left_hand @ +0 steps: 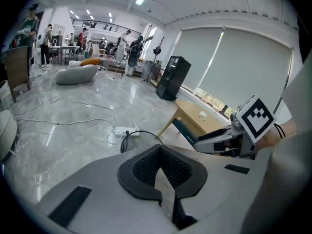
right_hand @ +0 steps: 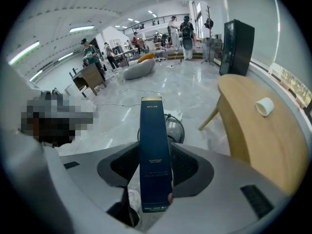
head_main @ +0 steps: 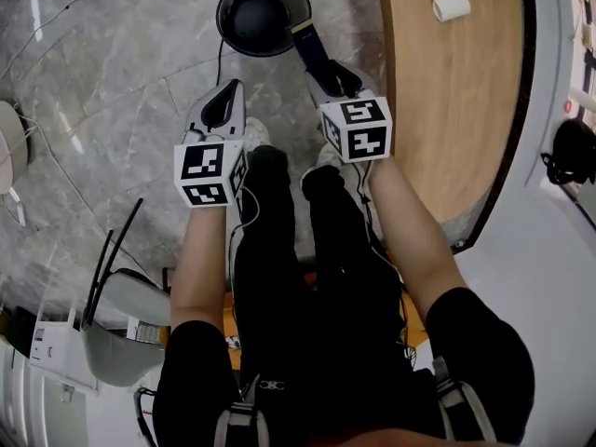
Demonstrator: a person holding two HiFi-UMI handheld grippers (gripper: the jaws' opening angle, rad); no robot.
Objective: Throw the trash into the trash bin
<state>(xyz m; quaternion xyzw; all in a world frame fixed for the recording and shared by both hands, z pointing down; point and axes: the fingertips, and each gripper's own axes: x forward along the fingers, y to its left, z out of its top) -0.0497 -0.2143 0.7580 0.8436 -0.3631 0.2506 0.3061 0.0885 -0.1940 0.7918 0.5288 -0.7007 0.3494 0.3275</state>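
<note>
The round black trash bin (head_main: 264, 15) stands on the grey marble floor ahead of my legs. My right gripper (head_main: 326, 73) is shut on a long dark blue box (head_main: 310, 49), whose far end reaches over the bin's right rim. In the right gripper view the blue box (right_hand: 155, 160) stands between the jaws of the right gripper (right_hand: 155, 150), with the bin (right_hand: 174, 126) partly hidden behind it. My left gripper (head_main: 223, 96) hovers short of the bin on the left; in the left gripper view the left gripper (left_hand: 159, 150) is shut and holds nothing, and the bin's rim (left_hand: 141, 134) shows just beyond it.
A round wooden table (head_main: 447, 82) stands close on the right with a white roll (head_main: 452, 7) on it. Cables and a white power strip (left_hand: 122, 130) lie on the floor by the bin. A chair (head_main: 116, 315) stands at the lower left. People are far off in the hall.
</note>
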